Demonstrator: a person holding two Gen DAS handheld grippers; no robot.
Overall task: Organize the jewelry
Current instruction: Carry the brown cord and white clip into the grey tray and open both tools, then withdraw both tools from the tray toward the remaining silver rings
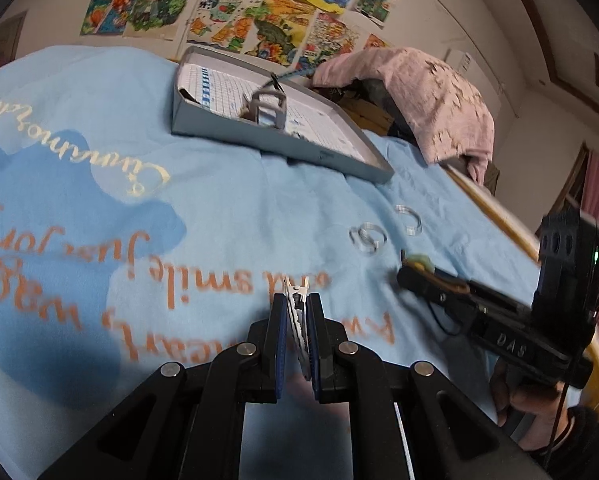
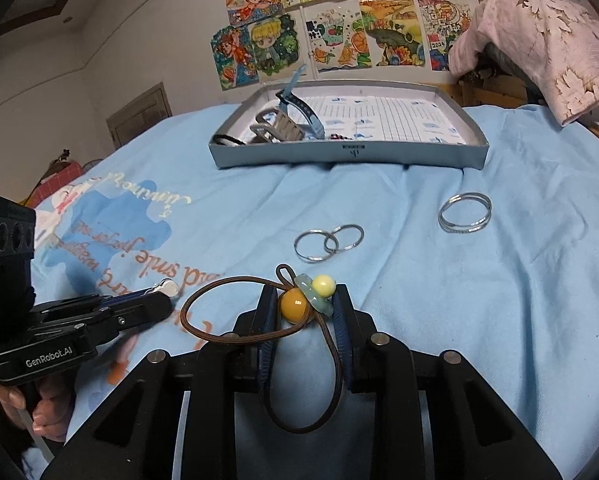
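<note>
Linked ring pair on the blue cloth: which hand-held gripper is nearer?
Right. The right hand-held gripper, around the beaded hair tie, sits just short of the linked ring pair; the left hand-held gripper is farther aside.

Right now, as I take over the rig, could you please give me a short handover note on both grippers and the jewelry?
Left gripper: shut on a metal hair clip, low over the blue cloth.
Right gripper: jaws around the beads of a brown hair tie; whether the pads press on it is unclear.
Gray box: at the far side of the cloth, already holding a gray claw clip, a blue strap and some smaller items.
Left to do: box the hair clip and hair tie, then the two linked rings and the stacked rings lying on the cloth.
</note>
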